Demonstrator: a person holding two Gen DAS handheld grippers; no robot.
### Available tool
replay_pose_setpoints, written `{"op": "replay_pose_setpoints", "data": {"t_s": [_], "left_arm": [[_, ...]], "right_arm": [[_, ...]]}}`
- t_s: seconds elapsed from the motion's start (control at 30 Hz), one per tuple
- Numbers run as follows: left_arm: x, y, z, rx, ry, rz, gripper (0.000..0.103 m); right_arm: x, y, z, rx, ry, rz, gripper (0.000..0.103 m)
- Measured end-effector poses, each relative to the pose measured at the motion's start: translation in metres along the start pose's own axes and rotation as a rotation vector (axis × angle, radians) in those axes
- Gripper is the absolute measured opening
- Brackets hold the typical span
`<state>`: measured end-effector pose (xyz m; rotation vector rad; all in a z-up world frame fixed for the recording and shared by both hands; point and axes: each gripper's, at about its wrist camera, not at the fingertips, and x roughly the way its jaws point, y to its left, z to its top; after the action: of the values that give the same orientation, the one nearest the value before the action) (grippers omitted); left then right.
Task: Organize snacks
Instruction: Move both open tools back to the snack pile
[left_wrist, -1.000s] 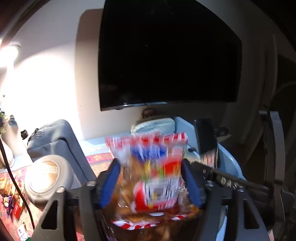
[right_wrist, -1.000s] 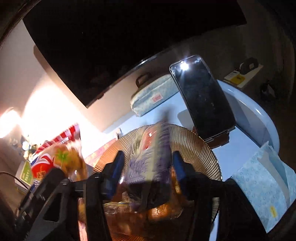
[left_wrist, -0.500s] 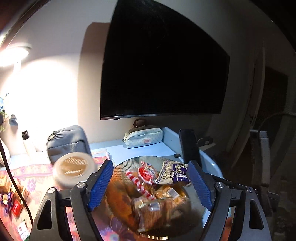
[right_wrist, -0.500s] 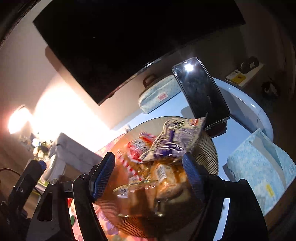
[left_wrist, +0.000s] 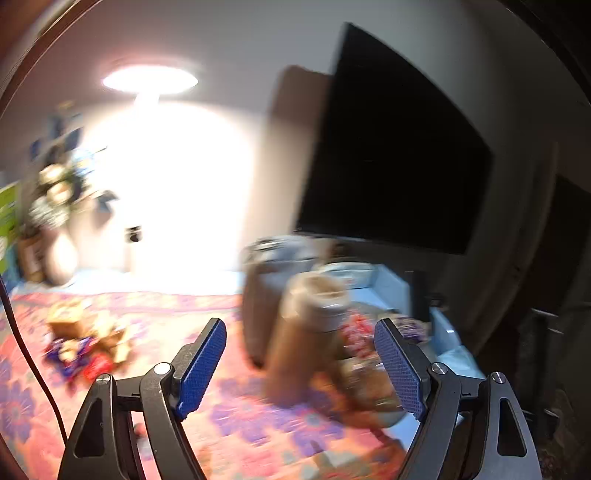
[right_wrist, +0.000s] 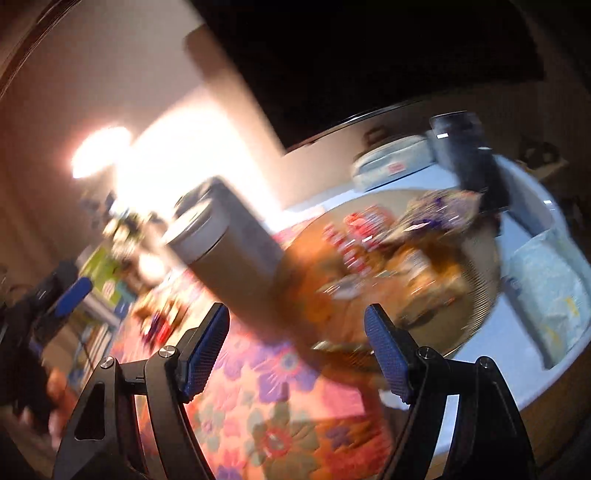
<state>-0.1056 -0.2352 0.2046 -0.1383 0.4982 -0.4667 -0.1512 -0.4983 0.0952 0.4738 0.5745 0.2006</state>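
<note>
Hovering: both tools, over the flowered cloth (left_wrist: 236, 417).
Left tool (left_wrist: 301, 363): pads spread, nothing between; they have just been opening.
Right tool (right_wrist: 295, 349): pads apart, empty.
Snacks (right_wrist: 399, 243): heaped on the plate (right_wrist: 476, 306), right of the jar (right_wrist: 236, 258).
More snacks (left_wrist: 85, 343): loose pile on the cloth, left.
Focus: blurred.

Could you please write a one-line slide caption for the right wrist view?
Open right gripper above the flowered cloth, nothing between its fingers; snack-filled plate and canister ahead.
</note>
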Motion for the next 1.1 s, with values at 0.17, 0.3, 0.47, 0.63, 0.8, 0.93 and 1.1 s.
{"op": "replay_pose_setpoints", "data": {"t_s": [0.17, 0.3, 0.47, 0.63, 0.8, 0.93, 1.1], "left_arm": [[-0.014, 0.077, -0.014, -0.078, 0.016, 0.121, 0.080], [-0.022, 0.154, -0.027, -0.170, 0.022, 0.220, 0.080], [-0.030, 0.234, -0.037, -0.238, 0.033, 0.325, 0.080], [-0.017, 0.279, -0.041, -0.255, 0.052, 0.347, 0.092], [0.023, 0.291, -0.031, -0.198, 0.077, 0.346, 0.094], [0.059, 0.290, -0.024, -0.124, 0.115, 0.346, 0.099], [0.101, 0.298, -0.020, -0.091, 0.165, 0.357, 0.103]], "right_arm": [[0.033, 0.053, -0.022, -0.128, 0.094, 0.075, 0.076], [0.069, 0.096, -0.031, -0.225, 0.159, 0.104, 0.076], [0.116, 0.137, -0.041, -0.285, 0.231, 0.149, 0.076], [0.161, 0.174, -0.055, -0.329, 0.286, 0.201, 0.076], [0.197, 0.204, -0.067, -0.406, 0.295, 0.235, 0.076], [0.224, 0.219, -0.078, -0.436, 0.323, 0.219, 0.076], [0.243, 0.227, -0.090, -0.445, 0.351, 0.206, 0.076]]}}
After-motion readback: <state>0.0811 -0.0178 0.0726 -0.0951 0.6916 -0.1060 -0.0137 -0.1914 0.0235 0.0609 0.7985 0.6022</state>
